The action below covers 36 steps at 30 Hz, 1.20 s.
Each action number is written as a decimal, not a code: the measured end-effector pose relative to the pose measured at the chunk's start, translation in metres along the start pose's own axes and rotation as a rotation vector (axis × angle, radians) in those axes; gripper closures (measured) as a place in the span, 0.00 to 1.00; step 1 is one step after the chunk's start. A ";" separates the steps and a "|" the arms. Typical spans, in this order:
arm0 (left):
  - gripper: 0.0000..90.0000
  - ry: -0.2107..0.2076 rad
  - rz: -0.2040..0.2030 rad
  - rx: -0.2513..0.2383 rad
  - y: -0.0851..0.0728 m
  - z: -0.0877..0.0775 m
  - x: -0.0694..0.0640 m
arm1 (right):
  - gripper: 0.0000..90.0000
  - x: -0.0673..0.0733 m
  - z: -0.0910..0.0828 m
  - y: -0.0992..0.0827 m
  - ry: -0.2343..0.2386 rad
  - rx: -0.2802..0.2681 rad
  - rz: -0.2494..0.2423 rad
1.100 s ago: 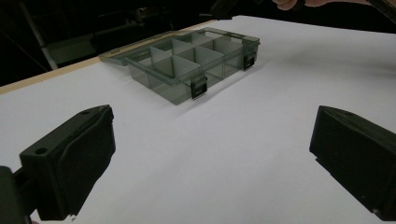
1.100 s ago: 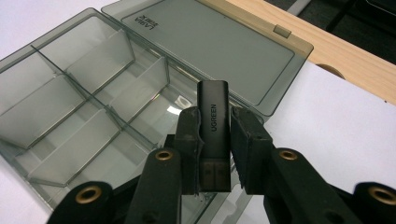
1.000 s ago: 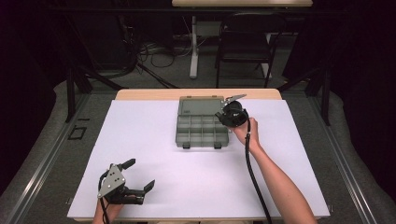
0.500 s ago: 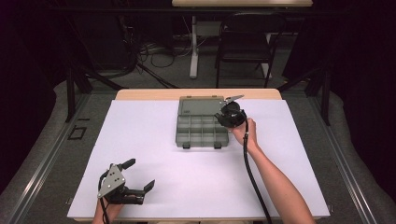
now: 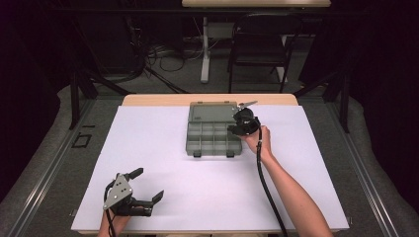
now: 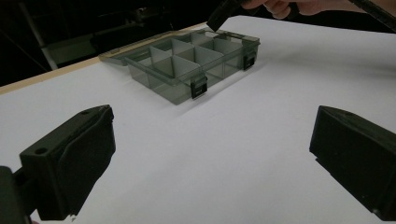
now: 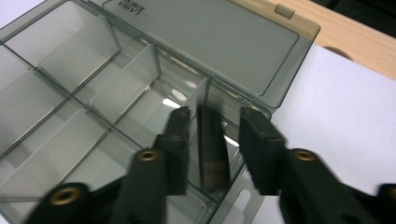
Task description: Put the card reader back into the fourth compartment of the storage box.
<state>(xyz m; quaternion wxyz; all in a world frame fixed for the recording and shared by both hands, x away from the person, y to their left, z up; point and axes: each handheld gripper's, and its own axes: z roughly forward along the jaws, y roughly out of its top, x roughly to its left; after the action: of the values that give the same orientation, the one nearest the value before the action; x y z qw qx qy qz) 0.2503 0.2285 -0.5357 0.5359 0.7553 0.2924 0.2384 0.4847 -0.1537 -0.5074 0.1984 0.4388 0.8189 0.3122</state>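
Smoky grey plastic is what the right gripper [image 7: 212,135] is working over: an open compartment box [image 5: 212,133] lying on the white sheet [image 5: 163,163]. Its jaws have just been opening, standing slightly parted, and a small dark block [image 7: 212,151] is sitting between its fingertips [image 7: 257,140], apparently let go into the corner compartment. The left gripper [image 6: 210,154] is resting wide open and empty, well short of the box. Pulling away crooked could tip the block out or drag the light box.

My white table [image 5: 163,148] is brightly lit against a dark room; my right gripper [image 7: 212,135] looks blurred, with glare on the organiser box [image 7: 177,102].
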 end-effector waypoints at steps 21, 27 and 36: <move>0.00 0.002 0.007 -0.001 0.000 0.000 -0.001 | 0.05 0.013 -0.046 -0.019 0.171 -0.030 -0.051; 0.00 -0.003 0.012 0.003 0.001 0.000 -0.001 | 0.02 0.020 -0.063 -0.027 0.203 -0.039 -0.069; 0.00 -0.002 0.010 0.000 0.001 0.001 -0.002 | 0.01 0.027 -0.090 -0.039 0.239 -0.059 -0.096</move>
<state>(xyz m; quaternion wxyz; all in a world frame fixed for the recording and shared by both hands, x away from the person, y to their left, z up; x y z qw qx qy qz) 0.2499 0.2264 -0.5351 0.5349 0.7571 0.2882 0.2400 0.3935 -0.1774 -0.4704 0.1270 0.3527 0.8473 0.3763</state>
